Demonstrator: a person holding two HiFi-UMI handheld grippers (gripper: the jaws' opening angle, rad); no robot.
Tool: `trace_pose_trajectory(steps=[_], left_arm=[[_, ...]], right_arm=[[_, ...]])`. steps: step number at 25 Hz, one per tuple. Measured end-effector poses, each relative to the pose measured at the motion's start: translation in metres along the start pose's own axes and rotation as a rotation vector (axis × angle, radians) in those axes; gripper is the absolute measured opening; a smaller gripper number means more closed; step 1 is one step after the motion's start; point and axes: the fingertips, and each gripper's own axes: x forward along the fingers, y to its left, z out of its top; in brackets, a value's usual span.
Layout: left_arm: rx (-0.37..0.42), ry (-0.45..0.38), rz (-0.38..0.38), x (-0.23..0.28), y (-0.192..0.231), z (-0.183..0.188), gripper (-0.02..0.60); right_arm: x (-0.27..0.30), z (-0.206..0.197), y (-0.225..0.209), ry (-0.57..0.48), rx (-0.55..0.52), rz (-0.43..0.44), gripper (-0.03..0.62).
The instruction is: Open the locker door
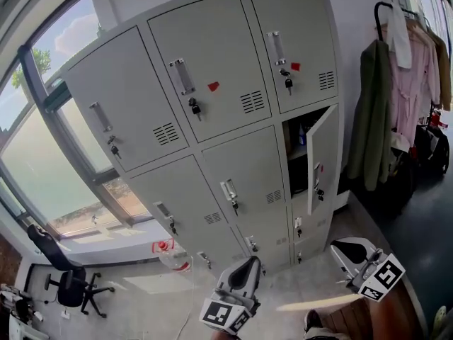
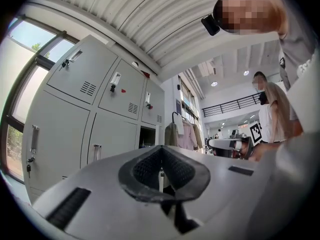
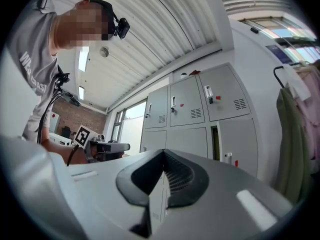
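Grey lockers [image 1: 212,119] fill the head view, with a window [image 1: 42,154] to their left, coats [image 1: 403,69] on a rail to the right and a chair [image 1: 67,278] on the pale floor [image 1: 141,296]. One door [image 1: 322,165] at the bank's right stands ajar, well above and apart from the left claw [image 1: 249,262] and right claw [image 1: 337,248].

Left gripper view: the claw [image 2: 161,149] is closed and empty, with the dark open compartment [image 2: 146,136] far beyond its tip.

Right gripper view: its claw [image 3: 163,153] is also closed on nothing, and the ajar door [image 3: 237,144] lies off to the right.
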Motion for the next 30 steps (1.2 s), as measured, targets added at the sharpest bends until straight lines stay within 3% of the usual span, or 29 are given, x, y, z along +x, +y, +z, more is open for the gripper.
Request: trace_pose_trajectory(steps=[16, 30], left_arm=[[0.019, -0.03, 0.075, -0.07, -0.089, 0.024, 0.006], [0.035, -0.045, 0.157, -0.16, -0.267, 0.06, 0.006]], right_arm=[[-0.078, 0.038, 0.066, -0.033, -0.015, 0.055, -0.006], [-0.238, 0.098, 0.141, -0.02, -0.02, 0.14, -0.006]])
